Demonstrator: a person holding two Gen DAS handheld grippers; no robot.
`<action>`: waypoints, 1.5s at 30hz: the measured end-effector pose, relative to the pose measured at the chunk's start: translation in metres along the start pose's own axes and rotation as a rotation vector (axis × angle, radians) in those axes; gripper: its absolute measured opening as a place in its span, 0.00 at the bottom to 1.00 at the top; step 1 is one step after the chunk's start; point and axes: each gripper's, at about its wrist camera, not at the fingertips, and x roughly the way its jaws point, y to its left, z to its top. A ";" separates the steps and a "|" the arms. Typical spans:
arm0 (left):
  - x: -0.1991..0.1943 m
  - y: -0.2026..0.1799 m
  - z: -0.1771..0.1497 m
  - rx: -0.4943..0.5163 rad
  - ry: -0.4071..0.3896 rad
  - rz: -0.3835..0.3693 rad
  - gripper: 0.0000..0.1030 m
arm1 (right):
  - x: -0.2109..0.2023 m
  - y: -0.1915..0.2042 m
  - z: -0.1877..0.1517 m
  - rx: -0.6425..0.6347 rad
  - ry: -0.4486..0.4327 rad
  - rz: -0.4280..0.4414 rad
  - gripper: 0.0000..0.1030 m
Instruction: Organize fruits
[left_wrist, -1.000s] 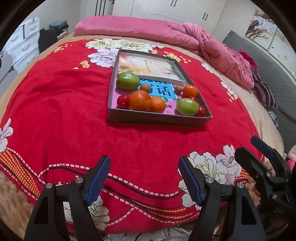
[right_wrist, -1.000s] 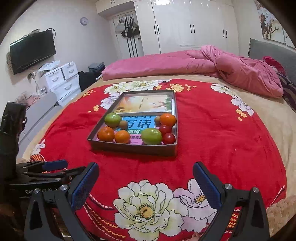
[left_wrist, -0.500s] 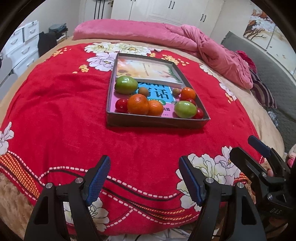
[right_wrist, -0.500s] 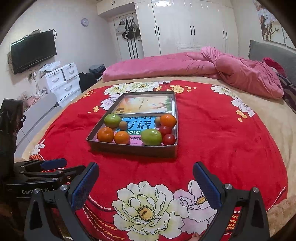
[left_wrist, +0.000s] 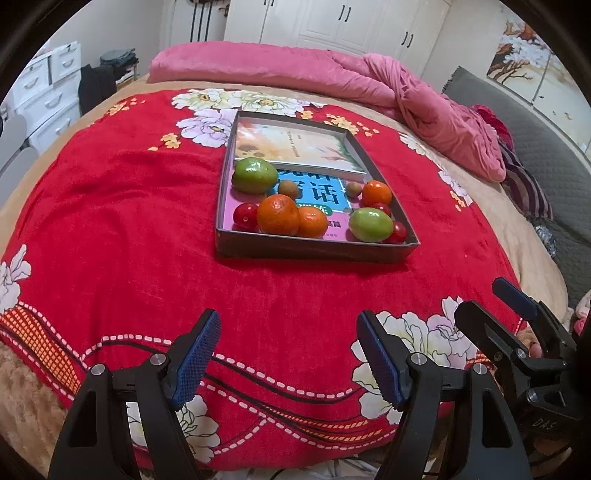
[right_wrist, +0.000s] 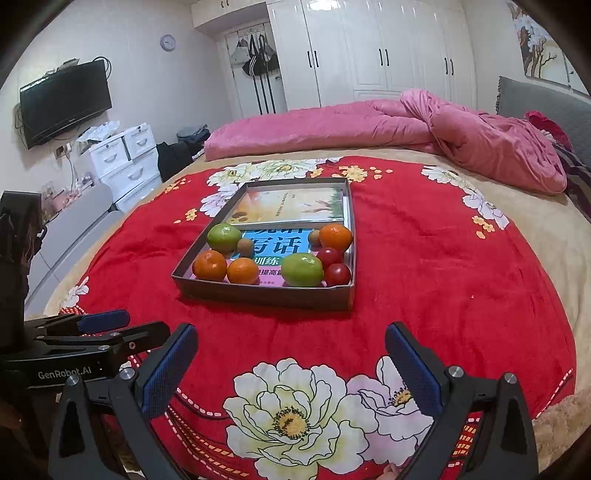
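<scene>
Right wrist view: "GenRobot.AI" on left gripper, wide-spread.

A bed fills the frame, spread with a red plush floral blanket, on which a shallow grey cardboard tray sits at centre, and a rumpled pink quilt lies across the upper right.

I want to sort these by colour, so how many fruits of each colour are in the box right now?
Green fruits: 2
Orange fruits: 3
Red fruits: 3
Small brown fruits: 2
Total in the box: 10
</scene>
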 end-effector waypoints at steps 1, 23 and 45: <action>0.000 0.000 0.000 0.001 0.000 0.001 0.75 | 0.000 0.000 0.000 0.000 0.001 0.000 0.99; -0.003 -0.001 0.002 0.005 -0.011 0.013 0.75 | 0.000 0.003 -0.003 0.004 0.006 -0.001 0.99; -0.002 -0.004 0.002 0.020 -0.014 0.039 0.75 | 0.002 0.000 -0.002 0.013 0.013 -0.007 0.99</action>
